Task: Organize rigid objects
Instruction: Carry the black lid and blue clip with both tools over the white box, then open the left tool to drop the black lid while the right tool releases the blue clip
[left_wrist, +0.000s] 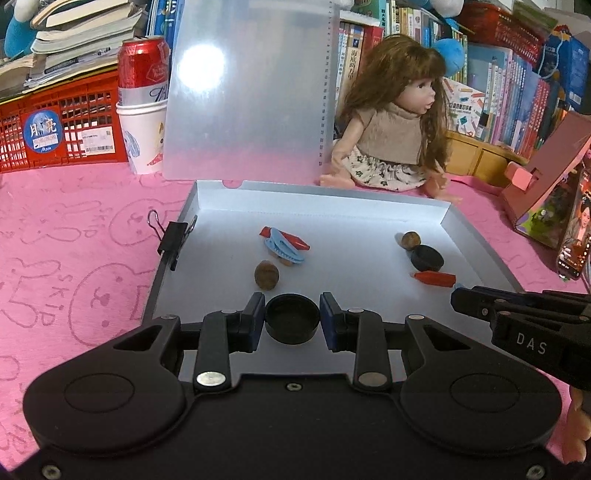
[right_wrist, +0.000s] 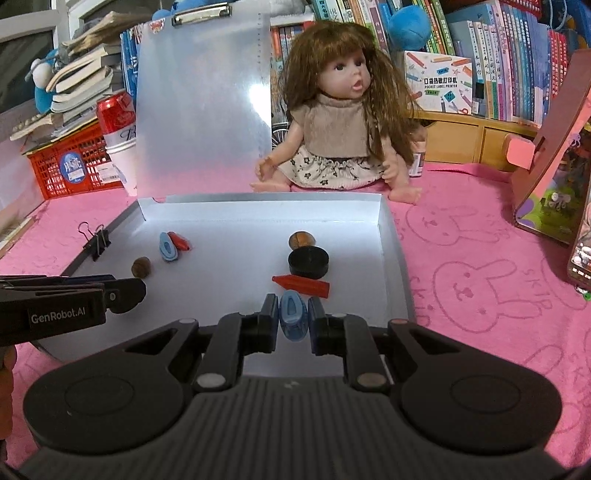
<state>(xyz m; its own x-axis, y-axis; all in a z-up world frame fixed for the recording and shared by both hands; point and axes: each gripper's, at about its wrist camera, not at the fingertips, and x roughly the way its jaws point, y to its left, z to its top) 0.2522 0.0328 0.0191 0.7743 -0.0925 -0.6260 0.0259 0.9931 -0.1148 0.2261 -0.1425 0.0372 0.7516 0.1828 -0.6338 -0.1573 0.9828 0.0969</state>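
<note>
A shallow grey box (left_wrist: 207, 206) lies with its translucent lid (left_wrist: 251, 92) raised on the pink cloth. My left gripper (left_wrist: 292, 320) is shut on a black round cap (left_wrist: 292, 320) above the box's near edge. My right gripper (right_wrist: 293, 318) is shut on a blue clip (right_wrist: 293, 318) over the box's front right part. Inside the box lie a blue clip on a red piece (left_wrist: 284, 243), two brown nuts (left_wrist: 266, 274) (left_wrist: 410, 240), a black cap (left_wrist: 427, 257) and a red piece (left_wrist: 435, 277). A black binder clip (left_wrist: 173, 240) sits on the box's left wall.
A doll (left_wrist: 391, 122) sits behind the box. A red can in a paper cup (left_wrist: 142, 110) and a red crate (left_wrist: 55, 129) stand back left. Books fill the shelves behind. A pink carton (left_wrist: 546, 173) leans at the right, next to a phone (left_wrist: 574, 240).
</note>
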